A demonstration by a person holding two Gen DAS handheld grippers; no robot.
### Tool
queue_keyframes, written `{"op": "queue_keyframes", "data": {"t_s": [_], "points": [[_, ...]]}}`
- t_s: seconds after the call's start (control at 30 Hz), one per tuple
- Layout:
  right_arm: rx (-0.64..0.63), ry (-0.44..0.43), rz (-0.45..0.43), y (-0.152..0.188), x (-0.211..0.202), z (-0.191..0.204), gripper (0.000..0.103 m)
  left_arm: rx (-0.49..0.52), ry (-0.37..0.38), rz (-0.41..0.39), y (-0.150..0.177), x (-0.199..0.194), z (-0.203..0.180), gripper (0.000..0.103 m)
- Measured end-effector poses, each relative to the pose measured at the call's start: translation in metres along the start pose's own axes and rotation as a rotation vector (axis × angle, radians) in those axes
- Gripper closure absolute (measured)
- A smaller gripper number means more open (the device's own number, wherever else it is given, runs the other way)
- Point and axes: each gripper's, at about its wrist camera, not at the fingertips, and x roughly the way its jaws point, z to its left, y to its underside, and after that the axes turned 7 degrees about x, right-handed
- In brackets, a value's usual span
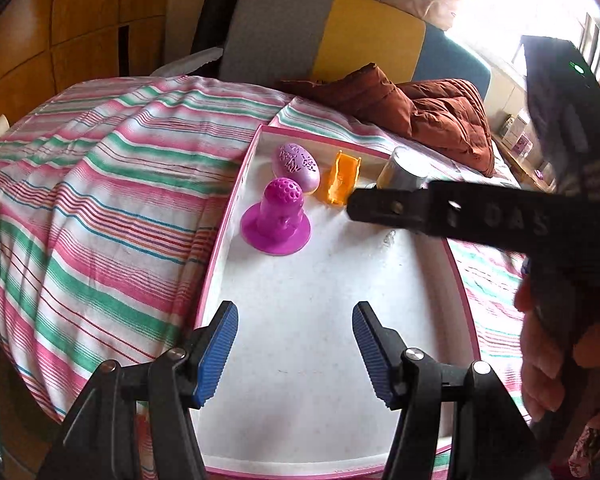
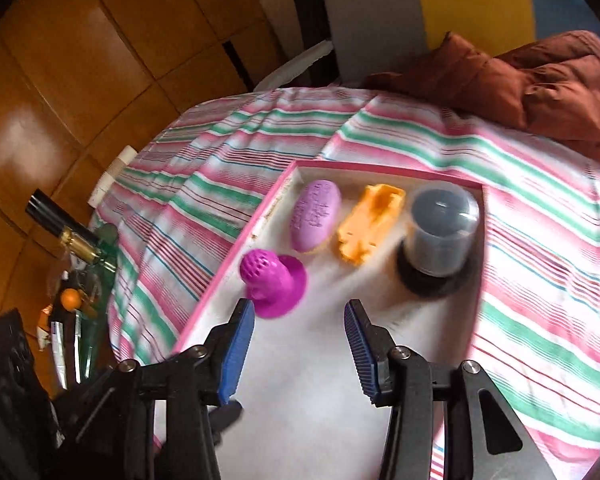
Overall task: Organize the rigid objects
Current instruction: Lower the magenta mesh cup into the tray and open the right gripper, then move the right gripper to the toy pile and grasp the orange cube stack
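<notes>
Only the right wrist view shows the bottle [image 2: 66, 230] on the floor

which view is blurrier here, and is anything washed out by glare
Right wrist view: motion blur smears the magenta toy, the orange piece and the clear-capped cylinder. Left wrist view: sharper, but the window at top right is blown out white; fisheye bending curves the tray rim in both.
</notes>
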Motion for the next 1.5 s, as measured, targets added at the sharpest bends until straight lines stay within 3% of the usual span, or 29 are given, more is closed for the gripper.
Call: {"op": "queue_keyframes", "data": {"t_s": [0.33,0.63,0.77,1.1,1.33,1.5], "points": [[0.042,0.043,-0.053,0.025,-0.052,-0.043,0.055,0.055,-0.001,-0.007,-0.001,-0.003,-0.019,0.043],[0.083,0.22,-0.066,0.061,-0.092,-0.107,0.054,0.114,0.015,-0.02,-0.006,-0.005,-0.05,0.043],[0.143,0.29,-0.05,0.082,-0.104,-0.146,0.054,0.148,0.048,-0.034,-0.007,-0.008,-0.07,0.043],[0.333,0.368,-0.06,0.124,-0.139,-0.233,0.054,0.261,0.149,-0.004,-0.002,-0.005,-0.125,0.043],[0.389,0.393,-0.201,0.109,-0.173,-0.263,0.054,0.338,0.162,0.005,0.0,-0.005,-0.159,0.043],[0.331,0.431,-0.22,0.072,-0.163,-0.266,0.053,0.361,0.168,0.022,0.005,-0.005,-0.173,0.043]]}}
